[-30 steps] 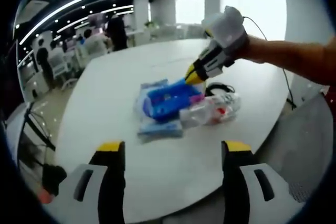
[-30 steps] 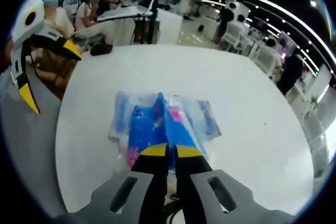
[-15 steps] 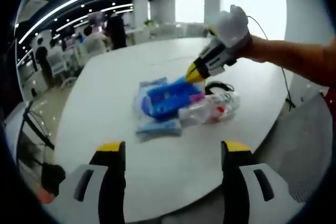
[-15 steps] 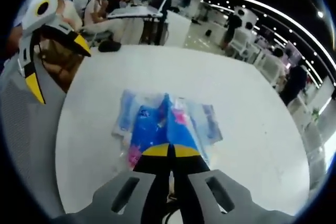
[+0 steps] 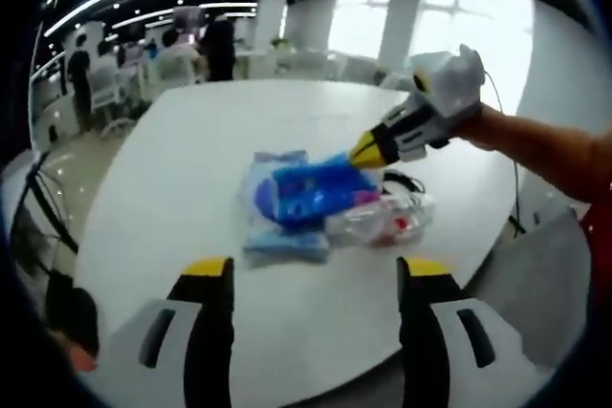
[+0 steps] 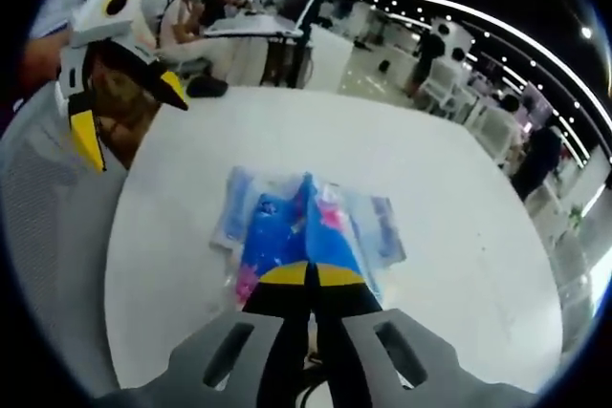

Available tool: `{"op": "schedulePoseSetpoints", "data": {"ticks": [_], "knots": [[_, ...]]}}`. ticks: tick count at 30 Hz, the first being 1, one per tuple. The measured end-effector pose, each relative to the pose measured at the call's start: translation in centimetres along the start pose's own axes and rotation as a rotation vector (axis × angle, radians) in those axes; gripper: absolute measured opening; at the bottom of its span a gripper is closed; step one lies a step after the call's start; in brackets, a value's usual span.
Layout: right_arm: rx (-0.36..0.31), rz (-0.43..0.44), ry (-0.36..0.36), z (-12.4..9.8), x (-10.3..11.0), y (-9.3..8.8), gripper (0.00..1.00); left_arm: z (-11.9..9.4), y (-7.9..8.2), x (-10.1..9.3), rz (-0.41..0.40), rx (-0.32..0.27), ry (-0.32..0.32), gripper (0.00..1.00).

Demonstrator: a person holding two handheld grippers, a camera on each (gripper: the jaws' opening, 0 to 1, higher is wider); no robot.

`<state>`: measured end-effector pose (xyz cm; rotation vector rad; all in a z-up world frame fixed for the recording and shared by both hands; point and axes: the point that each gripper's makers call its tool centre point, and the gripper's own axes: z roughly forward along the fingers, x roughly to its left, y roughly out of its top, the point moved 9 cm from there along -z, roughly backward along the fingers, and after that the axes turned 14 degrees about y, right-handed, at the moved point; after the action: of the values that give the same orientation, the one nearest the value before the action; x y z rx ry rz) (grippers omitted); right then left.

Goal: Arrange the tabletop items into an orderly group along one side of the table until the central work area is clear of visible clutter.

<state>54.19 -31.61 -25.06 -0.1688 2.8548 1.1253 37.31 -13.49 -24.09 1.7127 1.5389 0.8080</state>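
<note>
Blue plastic packet clamped between the right tongs, jaws pressed together on its near edge at lower centre of the right gripper view. Same pinch seen from the left gripper view, right tongs reaching in from the upper right onto the blue packet at frame centre.

Little changed over the last second: grip unbroken, packet at the same spot on the white desk, resting on pale blue pouches with a clear crinkled wrapper and a dark cable just beside. Shifted slightly: the camera views themselves, left gripper view swung so the pile sits a touch lower and further right of the earlier position; no real move of the items to report.

Left tongs held wide apart at the bottom of its own view, grasping nothing, well short of the pile; visible also at upper left of the right gripper view.

Judged from this: pile gathered together but sitting mid-desk, so central area not yet cleared. Drag or lift toward one edge likely next. Risk: only the blue packet held, loose pouches and wrapper possibly left behind.
</note>
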Motion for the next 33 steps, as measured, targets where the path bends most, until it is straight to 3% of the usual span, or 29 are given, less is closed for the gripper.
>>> {"op": "schedulePoseSetpoints", "data": {"ticks": [9,23,33], "knots": [[-0.021,-0.023,0.002,-0.7,0.6,0.7,0.01,1.9,1.7,0.0,0.058,-0.009,-0.007,0.66],[-0.095,-0.064,-0.034,-3.0,2.5,3.2,0.01,4.0,5.4,1.1,0.049,-0.068,-0.001,0.57],[-0.143,-0.11,-0.051,-5.2,4.4,4.8,0.01,4.4,6.1,1.2,0.041,-0.084,-0.002,0.48]]}}
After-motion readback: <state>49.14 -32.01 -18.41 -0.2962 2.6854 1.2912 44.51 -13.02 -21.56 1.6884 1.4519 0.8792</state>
